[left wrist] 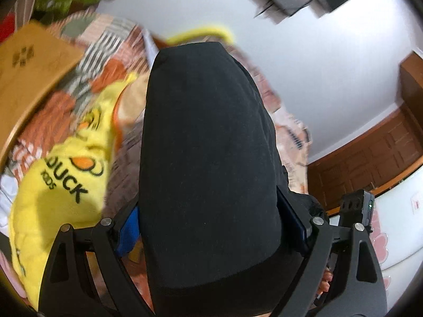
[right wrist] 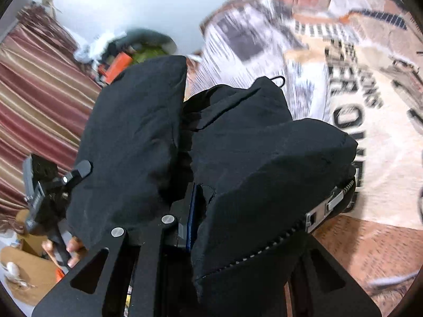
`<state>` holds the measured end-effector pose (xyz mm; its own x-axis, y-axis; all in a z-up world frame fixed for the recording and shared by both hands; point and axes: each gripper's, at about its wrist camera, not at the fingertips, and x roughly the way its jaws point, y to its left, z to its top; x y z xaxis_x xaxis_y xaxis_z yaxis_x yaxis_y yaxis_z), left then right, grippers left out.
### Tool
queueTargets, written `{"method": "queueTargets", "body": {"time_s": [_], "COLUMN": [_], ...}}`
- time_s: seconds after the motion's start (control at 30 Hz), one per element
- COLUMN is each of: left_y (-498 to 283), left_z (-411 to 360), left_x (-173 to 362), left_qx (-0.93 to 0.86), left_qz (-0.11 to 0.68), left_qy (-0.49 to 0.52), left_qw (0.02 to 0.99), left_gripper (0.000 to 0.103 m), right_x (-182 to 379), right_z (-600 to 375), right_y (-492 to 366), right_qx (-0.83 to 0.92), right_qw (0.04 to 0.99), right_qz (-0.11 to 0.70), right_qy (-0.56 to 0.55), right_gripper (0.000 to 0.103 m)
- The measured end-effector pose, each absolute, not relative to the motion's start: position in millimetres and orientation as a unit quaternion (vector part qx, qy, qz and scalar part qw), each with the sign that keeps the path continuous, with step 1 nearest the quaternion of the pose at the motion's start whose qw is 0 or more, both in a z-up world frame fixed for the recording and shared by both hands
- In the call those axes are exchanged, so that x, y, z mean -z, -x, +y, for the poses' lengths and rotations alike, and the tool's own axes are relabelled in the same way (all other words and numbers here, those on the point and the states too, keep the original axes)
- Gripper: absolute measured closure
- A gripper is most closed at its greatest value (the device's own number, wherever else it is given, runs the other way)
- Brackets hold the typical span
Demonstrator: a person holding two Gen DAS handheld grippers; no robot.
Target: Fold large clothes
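Observation:
A large black garment fills the middle of the left wrist view, bunched between the fingers of my left gripper, which is shut on it. In the right wrist view the same black garment, with a zipper along its edge, drapes over my right gripper, which is shut on a fold of it. The fingertips of both grippers are hidden by cloth. The garment is lifted above the bed.
A patterned orange and white bedspread covers the bed below. A yellow duck-print cloth lies on it at the left. A cardboard box, striped curtains and a wooden door surround the bed.

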<state>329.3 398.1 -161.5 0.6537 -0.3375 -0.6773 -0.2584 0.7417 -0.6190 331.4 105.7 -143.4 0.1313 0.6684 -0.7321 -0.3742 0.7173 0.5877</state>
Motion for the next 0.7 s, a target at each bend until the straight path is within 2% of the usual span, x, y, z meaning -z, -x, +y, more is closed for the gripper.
{"method": "queueTargets", "body": {"time_s": [0.13, 0.2, 0.33, 0.4, 0.5, 0.7], "left_y": [-345.8, -341.6, -330.6, -325.1, -307.8, -265.6], "left_z": [415.2, 418.1, 408.9, 407.8, 405.0, 375.1], "left_x": [241.0, 262.8, 252.8, 249.0, 233.3, 186.3], "left_qx": [-0.022, -0.022, -0.025, -0.037, -0.066, -0.114], "left_qz": [0.473, 0.470, 0.470, 0.480, 0.485, 0.488], "left_qy": [0.391, 0.410, 0.390, 0.383, 0.345, 0.222], "left_qw": [0.789, 0.781, 0.792, 0.789, 0.801, 0.836], "left_gripper": [0.014, 0.014, 0.013, 0.013, 0.013, 0.013], "right_x": [204.1, 227.5, 234.7, 229.4, 214.3, 166.4], "right_z": [126.1, 127.6, 119.2, 113.5, 98.5, 58.7], "right_y": [-345.4, -347.1, -345.7, -342.9, -334.6, -304.5], "right_qx": [-0.326, -0.308, -0.313, -0.309, -0.305, -0.306], "right_qw": [0.721, 0.716, 0.714, 0.711, 0.716, 0.749], "right_qz": [0.603, 0.618, 0.618, 0.626, 0.626, 0.587], "right_qy": [-0.104, -0.101, -0.104, -0.084, -0.055, -0.031], "right_gripper": [0.087, 0.087, 0.081, 0.070, 0.061, 0.059]}}
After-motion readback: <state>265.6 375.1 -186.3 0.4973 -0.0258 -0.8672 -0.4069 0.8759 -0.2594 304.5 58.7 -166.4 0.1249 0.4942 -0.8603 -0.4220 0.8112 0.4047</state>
